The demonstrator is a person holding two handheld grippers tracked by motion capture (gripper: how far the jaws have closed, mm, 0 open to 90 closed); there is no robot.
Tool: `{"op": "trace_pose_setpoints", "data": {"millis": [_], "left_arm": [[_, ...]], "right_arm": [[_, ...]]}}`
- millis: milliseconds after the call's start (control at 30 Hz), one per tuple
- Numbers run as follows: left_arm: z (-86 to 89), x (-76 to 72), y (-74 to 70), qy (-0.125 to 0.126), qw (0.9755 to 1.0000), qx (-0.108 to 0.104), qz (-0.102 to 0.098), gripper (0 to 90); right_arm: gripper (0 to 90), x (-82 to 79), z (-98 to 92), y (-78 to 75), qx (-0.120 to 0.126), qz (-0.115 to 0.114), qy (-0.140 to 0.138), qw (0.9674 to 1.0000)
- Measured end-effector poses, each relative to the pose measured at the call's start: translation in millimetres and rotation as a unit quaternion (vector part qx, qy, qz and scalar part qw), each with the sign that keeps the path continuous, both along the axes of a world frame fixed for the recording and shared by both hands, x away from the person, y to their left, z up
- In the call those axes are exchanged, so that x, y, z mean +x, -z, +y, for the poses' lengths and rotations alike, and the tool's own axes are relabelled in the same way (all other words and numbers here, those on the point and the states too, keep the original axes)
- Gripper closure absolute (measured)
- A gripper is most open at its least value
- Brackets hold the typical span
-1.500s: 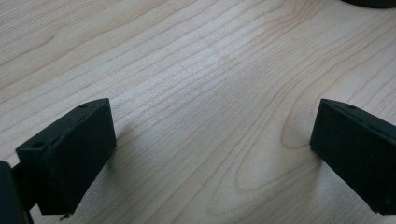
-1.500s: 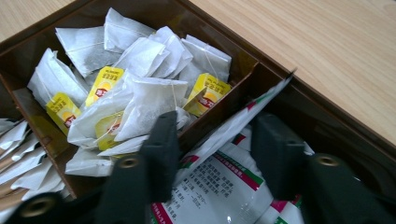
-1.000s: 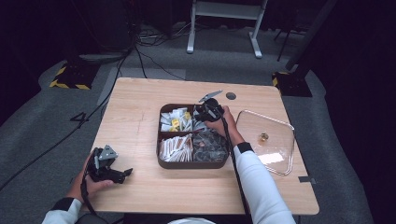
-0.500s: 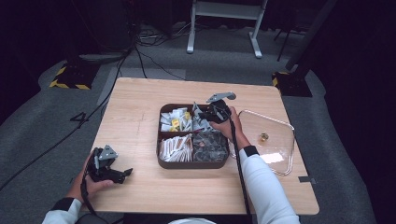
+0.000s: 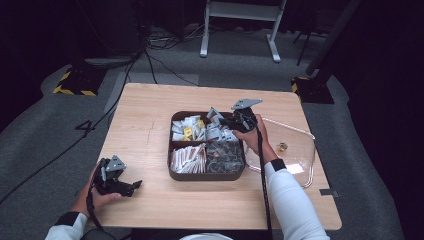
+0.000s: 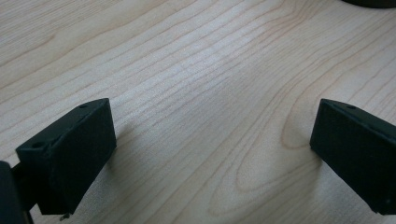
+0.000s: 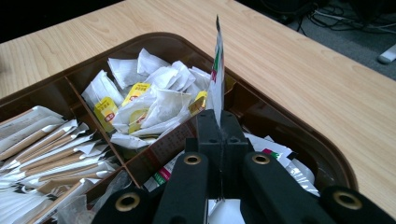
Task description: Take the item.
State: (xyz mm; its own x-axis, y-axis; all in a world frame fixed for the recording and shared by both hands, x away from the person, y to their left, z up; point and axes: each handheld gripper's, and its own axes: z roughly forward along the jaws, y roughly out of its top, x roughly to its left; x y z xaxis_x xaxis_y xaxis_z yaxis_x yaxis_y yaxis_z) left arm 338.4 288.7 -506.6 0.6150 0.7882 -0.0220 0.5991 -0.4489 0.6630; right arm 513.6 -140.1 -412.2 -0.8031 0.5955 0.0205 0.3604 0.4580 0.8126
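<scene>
Right gripper point(image 7: 218, 122) has its jaws clamped tight on a thin white sachet point(image 7: 216, 70), pinching it by the bottom edge. That sachet stands on edge, long axis pretty much straight up in the right gripper view, top corner pointing away from the jaws and toward the far rim of the brown tray point(image 7: 322, 154). It's edge-on to the camera, so you mostly see a sliver with a bit of red and green print. It hangs over the tray's back compartments, above the divider between the tea bags point(image 7: 140, 105) and the section with more flat sachets (can't tell if it's touching anything below).

From the high view, the right gripper point(image 5: 225, 121) sits over the tray's point(image 5: 172, 172) upper right compartment, with the clear lid point(image 5: 300, 150) lying on the table point(image 5: 145, 110) just right of the tray.

Left gripper point(image 6: 210, 140) rests low over bare wood near the table's front left corner, jaws spread wide with nothing between them.
</scene>
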Motion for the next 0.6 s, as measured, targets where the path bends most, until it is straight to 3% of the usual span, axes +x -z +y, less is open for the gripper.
{"op": "trace_pose_setpoints", "data": {"millis": [600], "left_arm": [[0.0, 0.0, 0.0, 0.0, 1.0, 0.0, 0.0, 0.5]], "right_arm": [[90.0, -34.4, -26.9, -17.2, 0.036, -0.032, -0.017, 0.9987]]}}
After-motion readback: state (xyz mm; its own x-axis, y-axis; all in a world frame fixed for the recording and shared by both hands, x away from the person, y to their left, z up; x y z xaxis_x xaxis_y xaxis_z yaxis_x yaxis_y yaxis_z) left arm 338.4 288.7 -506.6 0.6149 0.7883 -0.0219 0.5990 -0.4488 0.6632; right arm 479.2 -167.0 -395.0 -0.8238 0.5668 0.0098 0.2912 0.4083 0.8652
